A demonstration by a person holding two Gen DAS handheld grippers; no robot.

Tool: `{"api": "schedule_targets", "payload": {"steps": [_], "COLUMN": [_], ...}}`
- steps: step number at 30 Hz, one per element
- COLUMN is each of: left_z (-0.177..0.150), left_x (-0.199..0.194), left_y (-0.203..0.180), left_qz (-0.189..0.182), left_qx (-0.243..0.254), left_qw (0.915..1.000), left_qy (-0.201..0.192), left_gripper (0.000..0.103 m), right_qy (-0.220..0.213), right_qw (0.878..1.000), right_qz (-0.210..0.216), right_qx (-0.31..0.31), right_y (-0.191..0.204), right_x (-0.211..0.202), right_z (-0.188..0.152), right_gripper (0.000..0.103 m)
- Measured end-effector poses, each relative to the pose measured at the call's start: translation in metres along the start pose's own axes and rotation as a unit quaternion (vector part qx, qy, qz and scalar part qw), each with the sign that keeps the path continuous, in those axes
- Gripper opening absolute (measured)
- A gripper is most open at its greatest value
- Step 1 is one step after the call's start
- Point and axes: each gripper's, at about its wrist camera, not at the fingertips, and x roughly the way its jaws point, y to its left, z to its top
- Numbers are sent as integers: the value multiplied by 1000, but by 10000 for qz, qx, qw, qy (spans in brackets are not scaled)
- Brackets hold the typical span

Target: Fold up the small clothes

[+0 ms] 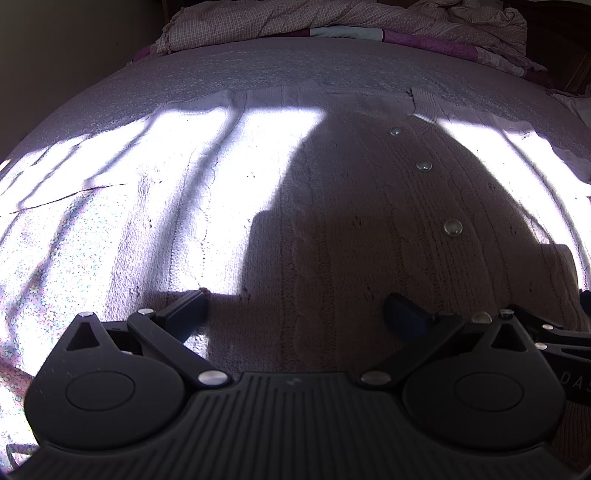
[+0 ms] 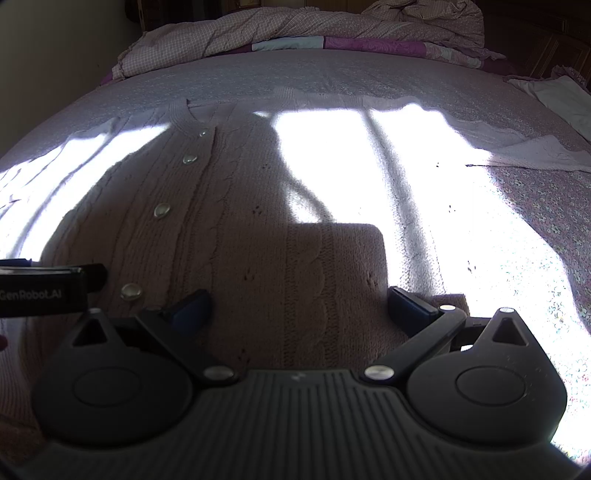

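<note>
- Left wrist view: pink cable-knit cardigan spread flat on the floral bedsheet, button row running away from the camera, right of centre. Left gripper low over the near hem, jaws wide apart, grasping nothing; knit lies between and beneath the fingertips. Right gripper's edge just beside, at the right.
- Right wrist view: same cardigan, buttons left of centre. Right gripper spread, empty, over the hem. Left gripper's body at the left edge, near the lowest button.
- Rumpled checked quilt at the far end of the bed, well apart.
</note>
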Motion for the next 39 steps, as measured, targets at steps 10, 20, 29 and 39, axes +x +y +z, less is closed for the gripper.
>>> {"api": "schedule_targets", "payload": {"steps": [10,20,29,39], "left_z": [0,3,8,35], "left_x": [0,1,-3,-22], "left_y": [0,3,5,14], "left_qz": [-6,-29,-35,-88], "left_qx": [-19,-17,21,-56], "left_qw": [10000,10000,9999,9996], "left_qy": [25,66,168,258], "left_gripper": [103,103,103,103], "right_qy": [7,52,316,429], "right_qw": [10000,10000,9992,9972], "right_qz": [-8,-14,256,546], "right_qx": [10,14,-4,283], "right_y": [0,0,-9,-34], "right_x": [1,-1,-3,-16], "right_z": [0,2,13,34], "right_gripper": [103,103,103,103]}}
